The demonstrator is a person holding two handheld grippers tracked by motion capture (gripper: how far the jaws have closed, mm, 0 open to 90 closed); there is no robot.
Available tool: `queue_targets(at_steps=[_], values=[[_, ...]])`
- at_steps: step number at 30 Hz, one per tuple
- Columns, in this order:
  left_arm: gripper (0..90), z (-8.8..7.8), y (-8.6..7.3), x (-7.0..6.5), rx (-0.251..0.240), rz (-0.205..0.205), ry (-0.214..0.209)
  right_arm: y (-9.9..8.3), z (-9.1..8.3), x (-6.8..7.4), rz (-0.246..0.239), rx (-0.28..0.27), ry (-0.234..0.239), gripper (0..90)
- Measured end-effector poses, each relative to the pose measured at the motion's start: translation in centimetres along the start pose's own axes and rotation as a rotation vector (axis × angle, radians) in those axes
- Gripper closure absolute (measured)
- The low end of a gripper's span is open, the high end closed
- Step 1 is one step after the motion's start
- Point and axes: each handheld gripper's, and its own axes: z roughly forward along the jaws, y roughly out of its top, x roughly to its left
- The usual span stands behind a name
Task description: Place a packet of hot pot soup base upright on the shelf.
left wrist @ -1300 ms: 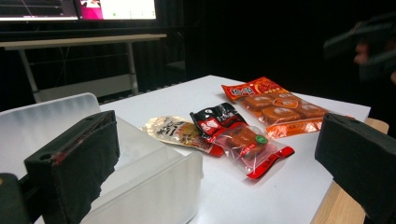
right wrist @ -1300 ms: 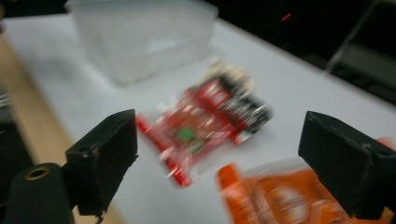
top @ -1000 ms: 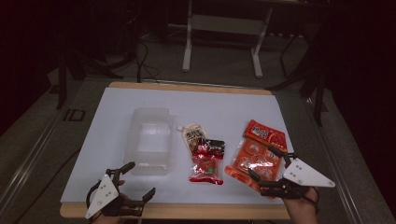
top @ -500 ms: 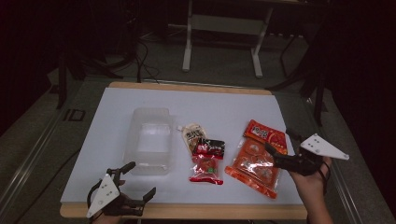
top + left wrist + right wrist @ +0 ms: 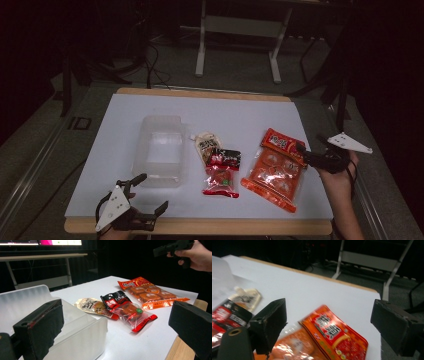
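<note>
The right claw was wide open, just over the top end of the big orange plastic snack bag on the white desk. The bag looked light, soft and slippery, so its flat top edge seemed best to pinch. The left claw was open too.

High view overhead, gripper views low, sharing orange packet

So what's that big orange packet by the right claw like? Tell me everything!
The big orange packet is a flat, shiny plastic bag with a clear window showing rows of round orange snacks, and a red header with yellow writing. It lies flat on the white table, at its right side. The right claw hovers open over its far end. A red-and-black packet lies beside it.
</note>
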Motion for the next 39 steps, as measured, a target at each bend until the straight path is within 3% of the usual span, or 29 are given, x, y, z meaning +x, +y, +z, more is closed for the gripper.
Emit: queue_targets(at_steps=[2,10,15,18,20,25,32,39], values=[[0.2,0.0,0.0,0.0,0.002,0.001,0.001,-0.5,0.6,-0.7,0.016,0.018,-0.001,16.8],[0.2,0.1,-0.1,-0.1,0.010,0.003,0.000,-2.3,3.3,-3.2,0.080,0.104,-0.046,17.1],[0.3,0.1,-0.1,-0.1,0.015,0.009,0.001,-3.5,4.6,-4.4,0.111,0.141,-0.052,25.7],[0.3,0.1,-0.1,-0.1,0.013,0.005,0.003,-4.1,5.2,-4.7,0.128,0.148,-0.032,28.3],[0.3,0.1,-0.1,-0.1,0.016,0.007,0.006,-4.6,5.7,-5.0,0.144,0.168,-0.043,28.3],[0.3,0.1,-0.2,-0.2,0.024,0.009,0.005,-5.8,6.5,-5.8,0.220,0.213,-0.047,32.7],[0.3,0.1,-0.3,-0.4,0.037,0.013,0.009,-7.2,7.4,-6.2,0.227,0.254,-0.055,35.6],[0.3,0.2,-0.3,-0.4,0.050,0.024,0.018,-8.2,8.3,-6.2,0.258,0.300,-0.025,38.3]])
